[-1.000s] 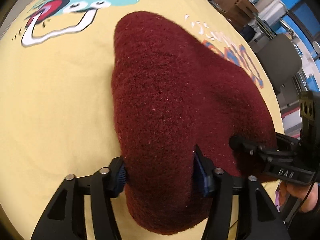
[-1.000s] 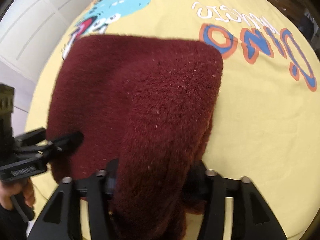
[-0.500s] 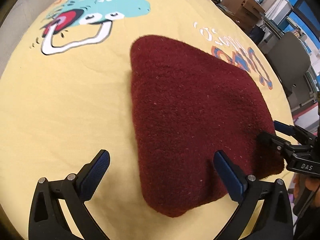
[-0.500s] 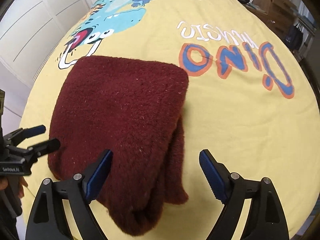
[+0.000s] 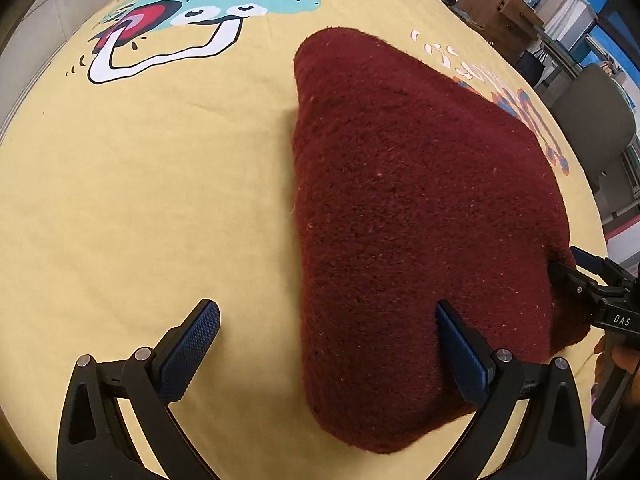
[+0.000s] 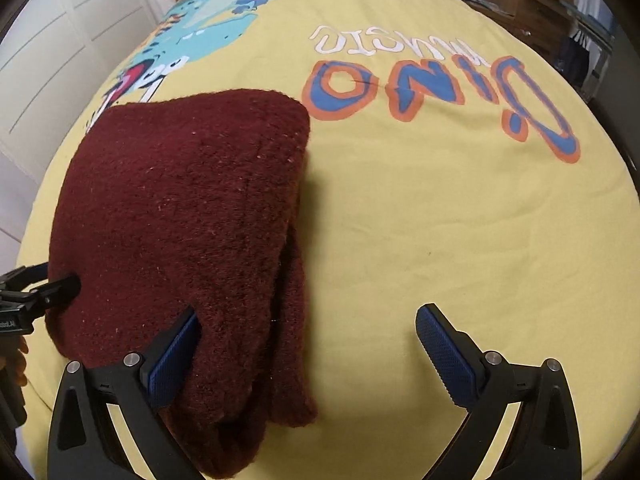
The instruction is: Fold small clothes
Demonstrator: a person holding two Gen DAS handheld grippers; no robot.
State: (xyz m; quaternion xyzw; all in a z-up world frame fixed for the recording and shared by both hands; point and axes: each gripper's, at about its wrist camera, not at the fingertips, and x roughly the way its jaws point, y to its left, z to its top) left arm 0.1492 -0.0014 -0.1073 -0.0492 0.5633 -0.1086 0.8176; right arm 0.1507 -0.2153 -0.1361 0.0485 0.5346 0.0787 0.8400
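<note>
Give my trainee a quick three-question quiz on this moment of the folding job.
1. True or false: the left gripper is clamped on the sweater.
2. What does the sweater lie on? A) bare wood B) yellow sheet C) grey carpet
3. In the right wrist view, which edge of the sweater sits between the right gripper fingers, left or right?

Key: 1 false, its fingers stand wide apart; 2 B; 3 the right edge, with the jaws opening.
</note>
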